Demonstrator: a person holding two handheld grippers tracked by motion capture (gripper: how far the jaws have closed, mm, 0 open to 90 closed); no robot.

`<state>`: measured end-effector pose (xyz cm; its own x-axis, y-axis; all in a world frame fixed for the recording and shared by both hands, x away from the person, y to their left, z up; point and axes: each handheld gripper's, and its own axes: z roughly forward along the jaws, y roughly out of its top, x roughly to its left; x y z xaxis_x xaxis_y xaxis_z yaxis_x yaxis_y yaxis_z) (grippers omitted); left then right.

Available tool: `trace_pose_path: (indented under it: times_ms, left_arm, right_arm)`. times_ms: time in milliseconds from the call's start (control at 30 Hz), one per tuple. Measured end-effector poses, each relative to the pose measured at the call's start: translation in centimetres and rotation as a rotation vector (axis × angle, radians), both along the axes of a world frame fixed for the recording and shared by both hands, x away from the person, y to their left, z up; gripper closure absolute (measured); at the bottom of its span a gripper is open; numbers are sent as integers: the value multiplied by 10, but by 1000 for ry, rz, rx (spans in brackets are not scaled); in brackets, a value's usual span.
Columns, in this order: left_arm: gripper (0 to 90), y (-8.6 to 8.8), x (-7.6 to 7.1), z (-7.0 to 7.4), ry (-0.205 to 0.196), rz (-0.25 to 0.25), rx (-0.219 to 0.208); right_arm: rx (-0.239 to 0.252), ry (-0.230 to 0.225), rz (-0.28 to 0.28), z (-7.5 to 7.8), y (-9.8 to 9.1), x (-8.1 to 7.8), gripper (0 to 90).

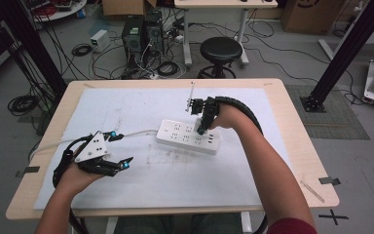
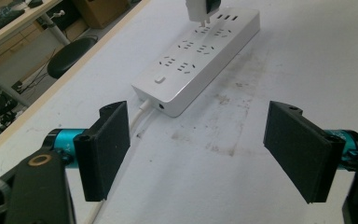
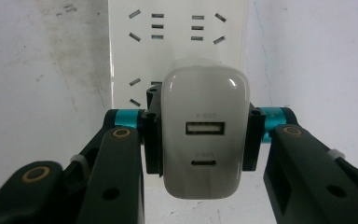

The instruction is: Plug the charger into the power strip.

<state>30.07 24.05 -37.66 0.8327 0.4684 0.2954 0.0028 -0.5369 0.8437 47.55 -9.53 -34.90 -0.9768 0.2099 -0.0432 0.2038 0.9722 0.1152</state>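
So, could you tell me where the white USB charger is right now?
The white USB charger is clamped in the right gripper, right of centre in the high view, just above the sockets of the white power strip.

The white power strip (image 1: 189,137) lies at the centre of the table (image 1: 292,122), its cable (image 1: 136,132) trailing left. The right claw (image 1: 202,127) with a charger (image 3: 204,135) stands over the strip's right half. Bare table surface lies across the lower centre and upper left of the high view.
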Motion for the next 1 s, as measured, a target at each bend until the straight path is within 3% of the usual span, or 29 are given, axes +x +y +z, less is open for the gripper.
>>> trace_pose_path:
  times_ms: [500, 567, 700, 900, 1000]
  left_arm:
    - [226, 4, 1, -5, 7, 10, -5]
    - [226, 2, 2, -5, 9, 9, -7]
    - [226, 0, 1, -6, 8, 7, -12]
    - [226, -3, 2, -9, 12, 6, -11]
    - [226, -3, 0, -9, 13, -2, -11]
  right_arm:
    - [-47, -7, 31, -12, 8, 5, 631]
    - [-92, -15, 35, -20, 13, 3, 633]
    - [-58, -6, 20, -21, 10, 4, 636]
    - [-72, 16, -4, -26, 12, 7, 637]
    - [-46, 30, -5, -27, 10, 9, 636]
